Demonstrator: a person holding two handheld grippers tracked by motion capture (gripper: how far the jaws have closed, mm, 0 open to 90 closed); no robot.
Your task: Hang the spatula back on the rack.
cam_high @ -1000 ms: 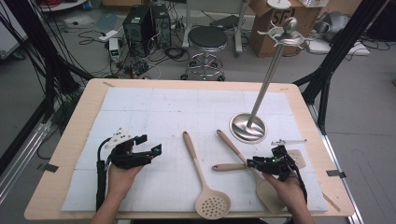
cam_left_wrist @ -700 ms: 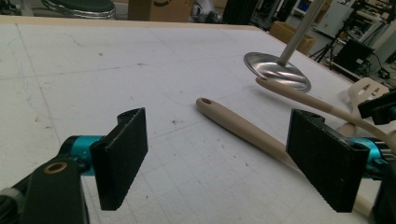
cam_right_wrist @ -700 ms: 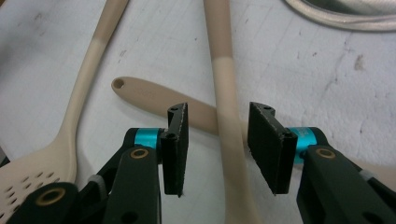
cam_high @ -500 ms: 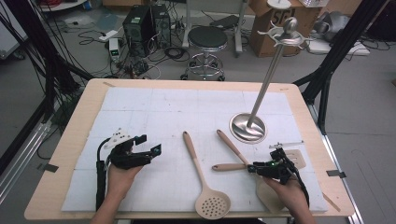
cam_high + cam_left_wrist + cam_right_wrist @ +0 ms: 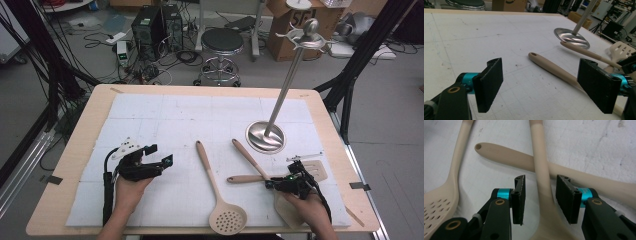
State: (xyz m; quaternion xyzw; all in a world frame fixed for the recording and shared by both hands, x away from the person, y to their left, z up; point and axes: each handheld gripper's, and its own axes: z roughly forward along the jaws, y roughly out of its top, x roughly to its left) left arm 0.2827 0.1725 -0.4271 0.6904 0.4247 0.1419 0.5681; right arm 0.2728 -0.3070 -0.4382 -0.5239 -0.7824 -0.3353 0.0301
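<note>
Three beige utensils lie on the white mat. A perforated skimmer (image 5: 220, 200) lies in the middle, seen at the left edge of the right gripper view (image 5: 439, 200). To its right a spoon handle (image 5: 247, 157) crosses over a slotted turner's handle (image 5: 245, 178). My right gripper (image 5: 276, 181) stands open astride the spoon handle (image 5: 544, 182), with a gap at each pad; the turner handle (image 5: 509, 157) runs underneath. The spoon's head is hidden under the right hand. My left gripper (image 5: 161, 154) rests open on the mat left of the skimmer, with nothing between its jaws (image 5: 546, 87).
A steel utensil stand with a round base (image 5: 265, 137) and a tall pole topped by hooks (image 5: 310, 35) stands at the back right of the mat. The turner's slotted head (image 5: 315, 170) lies near the table's right edge. The wooden table rim (image 5: 75, 150) frames the mat.
</note>
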